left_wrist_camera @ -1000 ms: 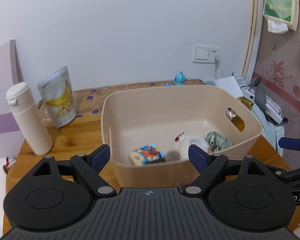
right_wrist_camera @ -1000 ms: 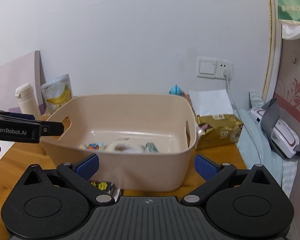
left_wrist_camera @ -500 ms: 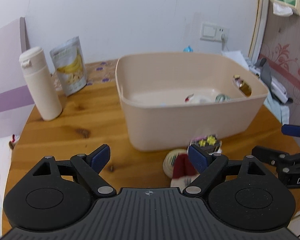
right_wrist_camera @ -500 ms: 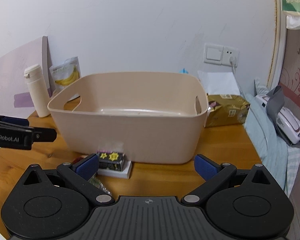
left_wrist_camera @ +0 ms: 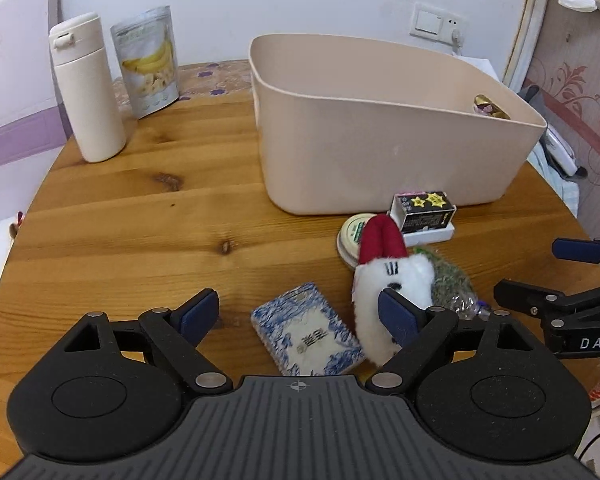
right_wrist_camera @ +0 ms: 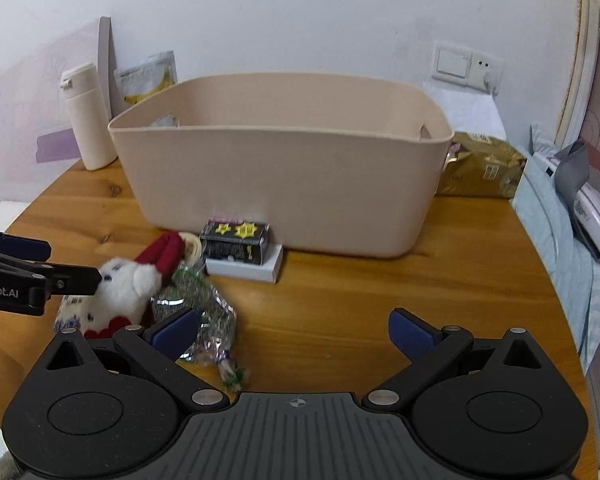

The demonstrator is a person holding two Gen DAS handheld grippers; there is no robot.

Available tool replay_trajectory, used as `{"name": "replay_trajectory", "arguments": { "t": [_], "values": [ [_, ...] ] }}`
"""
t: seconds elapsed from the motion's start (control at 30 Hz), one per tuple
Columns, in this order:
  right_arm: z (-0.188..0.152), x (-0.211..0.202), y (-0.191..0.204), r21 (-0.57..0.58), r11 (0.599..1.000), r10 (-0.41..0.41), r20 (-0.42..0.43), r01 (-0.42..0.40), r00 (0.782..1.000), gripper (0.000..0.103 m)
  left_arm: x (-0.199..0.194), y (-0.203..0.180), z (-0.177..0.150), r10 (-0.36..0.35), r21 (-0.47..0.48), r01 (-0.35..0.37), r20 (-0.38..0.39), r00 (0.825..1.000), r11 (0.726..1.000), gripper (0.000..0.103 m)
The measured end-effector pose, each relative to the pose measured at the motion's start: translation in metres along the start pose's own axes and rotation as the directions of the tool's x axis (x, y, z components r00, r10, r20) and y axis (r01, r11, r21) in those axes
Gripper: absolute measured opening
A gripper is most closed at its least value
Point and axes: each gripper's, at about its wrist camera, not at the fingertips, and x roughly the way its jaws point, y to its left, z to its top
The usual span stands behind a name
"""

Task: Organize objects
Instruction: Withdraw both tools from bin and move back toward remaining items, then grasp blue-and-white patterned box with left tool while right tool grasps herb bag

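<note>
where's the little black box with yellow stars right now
The black box with yellow stars sits on a flat white box on the wooden table, against the beige plastic bin's front wall.

White wall (right_wrist_camera: 300, 20), wooden table (left_wrist_camera: 140, 220)

Both wrist cameras look forward and down, close over the wooden table (left_wrist_camera: 140, 208). Left views from the left, right from the right; both share the beige bin (left_wrist_camera: 380, 140) and plush toy (right_wrist_camera: 120, 284).
</note>
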Motion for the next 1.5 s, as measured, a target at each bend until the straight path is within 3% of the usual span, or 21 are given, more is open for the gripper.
{"name": "replay_trajectory", "arguments": {
  "t": [0.4,0.63,0.97,1.1,1.23,1.5],
  "values": [
    [-0.012,0.020,0.013,-0.033,0.999,0.025,-0.064,-0.027,0.998,0.103,0.013,0.002,-0.018,-0.009,0.015,0.011,-0.093,0.996,1.000,0.089],
    [-0.013,0.028,0.024,-0.065,0.997,0.041,-0.087,-0.047,0.995,0.103,0.028,-0.001,-0.013,-0.030,0.009,0.031,-0.115,0.993,0.999,0.089],
    [-0.009,0.042,0.031,-0.082,0.996,0.034,-0.088,-0.041,0.996,0.103,0.038,-0.002,-0.007,0.022,0.016,-0.021,-0.101,0.995,1.000,0.088],
    [-0.005,0.046,0.033,-0.088,0.995,0.037,-0.081,-0.044,0.996,0.103,0.039,-0.002,-0.004,0.030,0.018,-0.029,-0.087,0.996,0.999,0.082],
    [-0.002,0.048,0.034,-0.090,0.995,0.039,-0.077,-0.046,0.996,0.102,0.037,-0.004,-0.004,0.030,0.037,-0.027,-0.071,0.997,0.999,0.069],
    [0.002,0.044,0.040,-0.124,0.990,0.066,-0.056,-0.072,0.996,0.063,0.036,-0.001,-0.001,0.028,0.026,-0.026,-0.054,0.998,0.999,0.055]
  ]
}}
